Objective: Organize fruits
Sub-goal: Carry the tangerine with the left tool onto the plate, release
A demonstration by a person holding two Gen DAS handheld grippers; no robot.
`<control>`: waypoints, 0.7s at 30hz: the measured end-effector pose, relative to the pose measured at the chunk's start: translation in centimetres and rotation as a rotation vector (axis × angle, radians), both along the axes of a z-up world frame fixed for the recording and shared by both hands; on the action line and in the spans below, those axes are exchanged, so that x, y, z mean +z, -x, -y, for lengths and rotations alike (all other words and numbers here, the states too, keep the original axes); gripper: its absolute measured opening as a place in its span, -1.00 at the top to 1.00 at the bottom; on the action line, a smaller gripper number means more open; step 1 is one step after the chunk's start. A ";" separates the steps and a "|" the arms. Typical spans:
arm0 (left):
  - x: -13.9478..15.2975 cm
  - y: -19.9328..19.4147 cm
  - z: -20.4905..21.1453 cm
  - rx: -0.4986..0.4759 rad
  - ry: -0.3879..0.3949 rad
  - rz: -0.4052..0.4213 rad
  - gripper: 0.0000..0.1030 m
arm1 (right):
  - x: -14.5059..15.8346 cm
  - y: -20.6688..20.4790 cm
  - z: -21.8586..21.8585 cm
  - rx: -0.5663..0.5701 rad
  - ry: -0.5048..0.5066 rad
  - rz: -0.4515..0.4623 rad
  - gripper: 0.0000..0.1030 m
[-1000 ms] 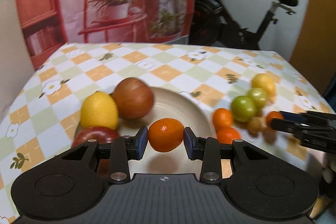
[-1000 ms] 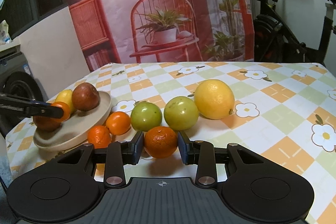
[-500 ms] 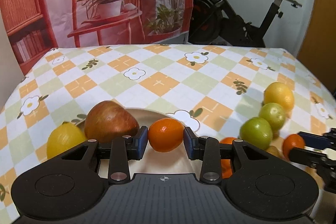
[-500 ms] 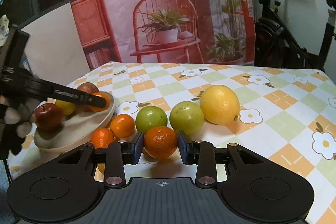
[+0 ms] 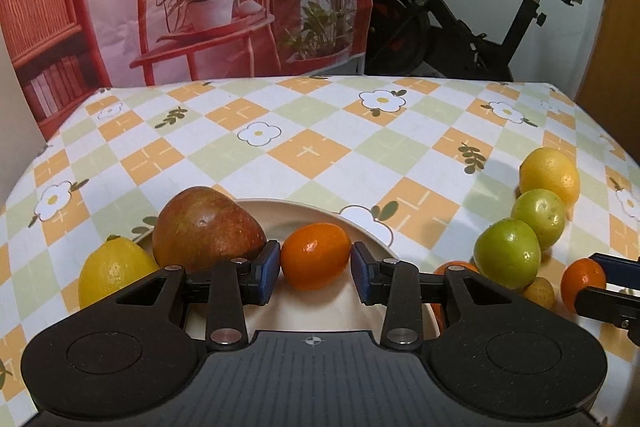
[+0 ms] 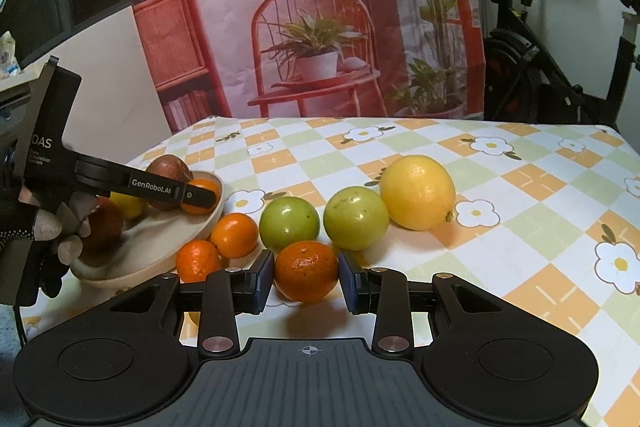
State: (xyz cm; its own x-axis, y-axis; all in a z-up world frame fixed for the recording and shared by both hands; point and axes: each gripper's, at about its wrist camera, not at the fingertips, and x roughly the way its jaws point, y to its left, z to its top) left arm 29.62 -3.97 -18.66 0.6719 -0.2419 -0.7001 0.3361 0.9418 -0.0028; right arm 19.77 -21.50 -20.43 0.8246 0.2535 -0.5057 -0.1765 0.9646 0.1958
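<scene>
My left gripper [image 5: 315,273] is shut on a small orange [image 5: 315,255] and holds it over the beige plate [image 5: 304,209], next to a brown-red mango [image 5: 206,229] and a lemon [image 5: 112,269]. From the right wrist view the left gripper [image 6: 198,193] reaches over the plate [image 6: 160,245]. My right gripper [image 6: 306,277] is shut on a tangerine [image 6: 306,271] on the tablecloth. That tangerine [image 5: 582,283] and the right gripper [image 5: 590,285] show at the right edge of the left wrist view.
On the checked tablecloth [image 6: 520,195] lie two small oranges [image 6: 234,235], two green fruits [image 6: 290,223] and a large yellow citrus [image 6: 416,193]. A red apple [image 6: 104,227] sits on the plate. An exercise bike [image 5: 460,11] stands behind the table.
My left gripper has moved forward and tilted up with the orange, now further over the plate. The right gripper stays shut on the tangerine and has barely moved.
</scene>
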 end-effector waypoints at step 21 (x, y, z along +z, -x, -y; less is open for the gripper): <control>6.9 2.0 -9.8 0.067 0.154 0.114 0.19 | 4.0 -6.8 -12.5 0.308 0.131 0.010 0.38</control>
State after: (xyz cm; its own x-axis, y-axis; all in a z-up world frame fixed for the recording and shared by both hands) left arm 27.66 5.87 -11.73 0.7629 -0.2925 -0.5765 0.2794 0.9534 -0.1139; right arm 26.58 -8.99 -16.46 0.7242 0.4253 -0.5429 -0.4652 0.8824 0.0706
